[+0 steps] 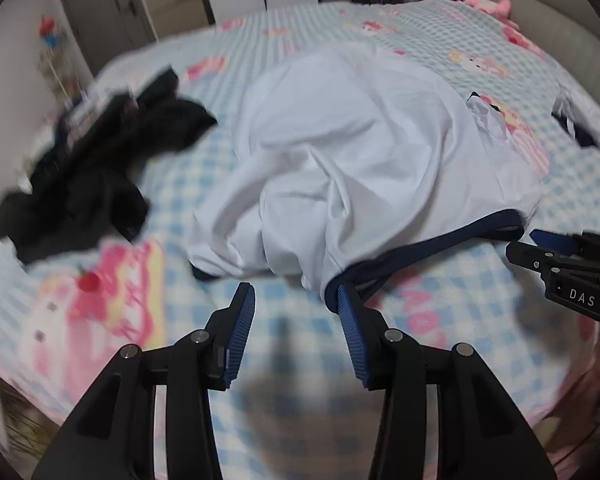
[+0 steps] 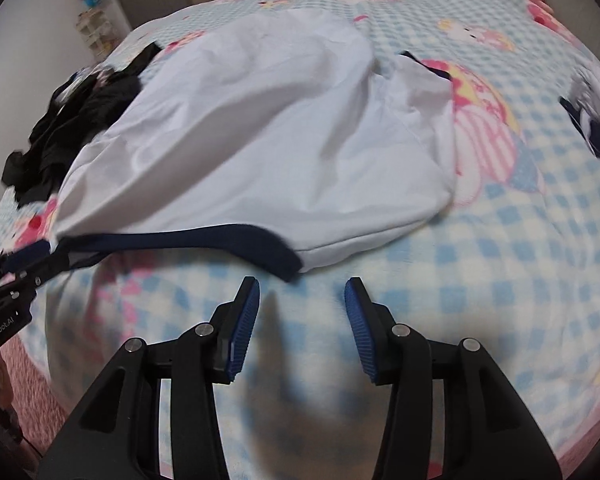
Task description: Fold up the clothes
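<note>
Both sets of jaws are spread, nothing gripped. Left gripper [image 1: 296,300] is at the navy-trimmed hem, right pad touching it; right gripper [image 2: 302,294] sits just short of it. The pale white navy-edged shirt [image 1: 340,152] lies rumpled, unfolded, on the blue-checked cartoon-print bedspread [image 2: 500,264]; a black crumpled garment pile [image 1: 92,176] lies beside it. Both are held low, pointing across the bed.

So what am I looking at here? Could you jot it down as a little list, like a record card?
place: bed with a blue checked cartoon cover
main garment: white shirt with dark blue trim, lying crumpled
other clothes: black pile to the left of the shirt
left tool: open, right finger touching or just in front of the trim
right tool: open, just short of the shirt's near edge
folding: not yet begun
</note>
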The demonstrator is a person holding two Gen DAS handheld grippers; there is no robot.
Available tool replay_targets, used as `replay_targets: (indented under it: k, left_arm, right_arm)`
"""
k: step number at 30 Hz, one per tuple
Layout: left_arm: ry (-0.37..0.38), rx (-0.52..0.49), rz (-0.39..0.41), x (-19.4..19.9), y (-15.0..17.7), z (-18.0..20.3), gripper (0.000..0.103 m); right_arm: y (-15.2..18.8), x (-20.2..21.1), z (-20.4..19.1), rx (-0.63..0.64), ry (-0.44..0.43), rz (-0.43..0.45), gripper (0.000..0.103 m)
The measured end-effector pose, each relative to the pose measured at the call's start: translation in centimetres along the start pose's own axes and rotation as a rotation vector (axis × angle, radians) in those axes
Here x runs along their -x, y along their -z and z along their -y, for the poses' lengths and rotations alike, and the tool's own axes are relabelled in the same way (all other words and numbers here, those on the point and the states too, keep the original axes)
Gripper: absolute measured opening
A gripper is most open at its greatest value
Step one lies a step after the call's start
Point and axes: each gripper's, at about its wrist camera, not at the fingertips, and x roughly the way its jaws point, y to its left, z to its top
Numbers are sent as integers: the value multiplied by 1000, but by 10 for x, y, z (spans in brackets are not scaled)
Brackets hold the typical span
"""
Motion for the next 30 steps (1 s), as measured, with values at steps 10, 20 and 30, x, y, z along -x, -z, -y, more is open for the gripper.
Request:
replay_targets:
  k: [10, 20, 30]
  left_arm:
    - [-82, -310, -60, -41, -18, 50, 55]
    - [150, 109, 35, -23, -42, -15, 15]
    - [255, 226, -34, -40, -24, -36, 22]
  right_arm:
    - [-21, -9, 5, -23, 12, 52, 37]
    - [-23, 3, 15, -28, 99, 99, 39]
    - [-12, -2, 13, -32, -29, 29, 49]
